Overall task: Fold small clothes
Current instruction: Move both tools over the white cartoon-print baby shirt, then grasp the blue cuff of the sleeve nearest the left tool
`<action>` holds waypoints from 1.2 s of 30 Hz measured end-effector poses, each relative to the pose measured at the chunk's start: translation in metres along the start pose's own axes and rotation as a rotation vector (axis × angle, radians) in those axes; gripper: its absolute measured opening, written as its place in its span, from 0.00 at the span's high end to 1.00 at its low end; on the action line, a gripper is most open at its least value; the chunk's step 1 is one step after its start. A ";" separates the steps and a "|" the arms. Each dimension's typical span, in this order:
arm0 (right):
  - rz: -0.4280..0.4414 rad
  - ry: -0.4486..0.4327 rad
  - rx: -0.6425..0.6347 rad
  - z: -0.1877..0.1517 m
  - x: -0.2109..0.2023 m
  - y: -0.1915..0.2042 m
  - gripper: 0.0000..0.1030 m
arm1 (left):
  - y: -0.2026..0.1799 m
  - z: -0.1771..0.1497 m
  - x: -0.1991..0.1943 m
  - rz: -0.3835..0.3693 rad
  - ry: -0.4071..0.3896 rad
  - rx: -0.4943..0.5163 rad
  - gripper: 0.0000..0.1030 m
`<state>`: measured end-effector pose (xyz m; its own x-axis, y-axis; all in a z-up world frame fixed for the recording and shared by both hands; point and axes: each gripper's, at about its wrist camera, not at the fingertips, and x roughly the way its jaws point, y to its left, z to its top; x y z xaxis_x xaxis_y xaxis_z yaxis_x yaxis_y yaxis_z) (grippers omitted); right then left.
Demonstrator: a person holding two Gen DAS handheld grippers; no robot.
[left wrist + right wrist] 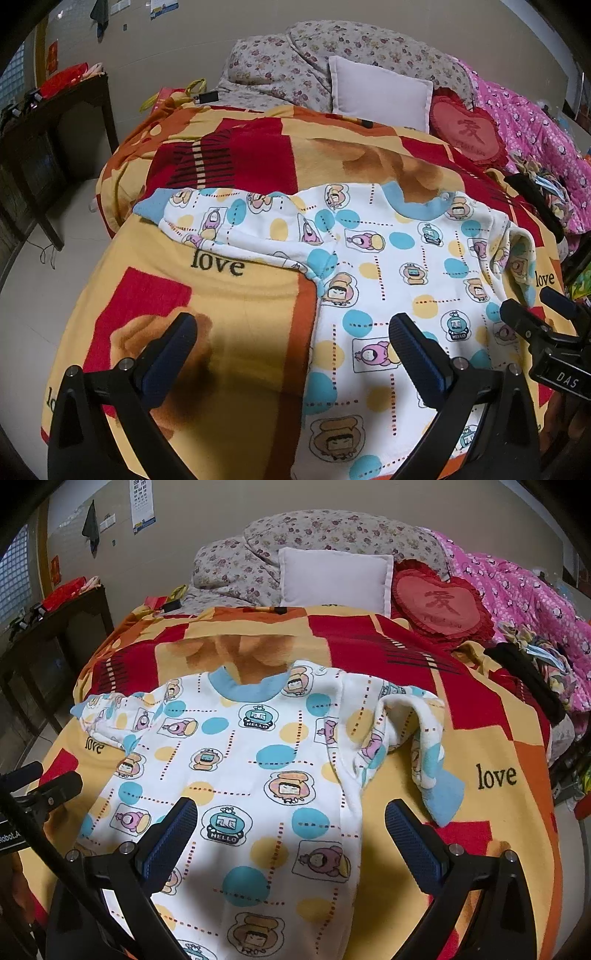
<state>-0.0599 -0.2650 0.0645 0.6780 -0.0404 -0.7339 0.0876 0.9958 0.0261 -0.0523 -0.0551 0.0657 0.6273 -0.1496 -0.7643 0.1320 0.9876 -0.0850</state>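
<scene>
A small white child's top (388, 266) with cartoon prints, blue and yellow dots and a blue collar lies face up on the bed; it also shows in the right wrist view (258, 768). Its left sleeve (207, 221) stretches out flat; its right sleeve (417, 738) is bunched, blue cuff pointing down. My left gripper (293, 343) is open and empty above the top's left hem edge. My right gripper (291, 827) is open and empty above the lower right of the top. The right gripper shows at the left view's right edge (535, 325).
A red, orange and yellow "love" blanket (236, 295) covers the bed. At its head lie a floral quilt (295, 546), a white pillow (332, 579), a red heart cushion (439, 605) and pink bedding (524, 590). A dark wooden table (44, 140) stands left.
</scene>
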 end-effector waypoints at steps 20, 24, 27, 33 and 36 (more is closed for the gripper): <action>0.087 0.009 -0.059 0.022 0.023 0.036 0.00 | 0.072 0.022 0.012 0.073 0.004 -0.124 0.00; 0.123 0.013 -0.081 0.031 0.036 0.053 0.02 | 0.103 0.034 0.024 0.101 0.016 -0.191 0.00; 0.149 0.033 -0.105 0.040 0.048 0.067 0.05 | 0.120 0.043 0.036 0.128 0.026 -0.226 0.00; 0.178 0.042 -0.141 0.054 0.060 0.086 0.10 | 0.143 0.060 0.059 0.145 0.037 -0.293 0.00; 0.183 0.041 -0.162 0.057 0.064 0.094 0.10 | 0.149 0.069 0.067 0.141 0.038 -0.323 0.00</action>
<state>0.0338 -0.1788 0.0584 0.6411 0.1421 -0.7542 -0.1544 0.9865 0.0547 0.0619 0.0785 0.0460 0.5924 -0.0147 -0.8055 -0.2076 0.9633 -0.1702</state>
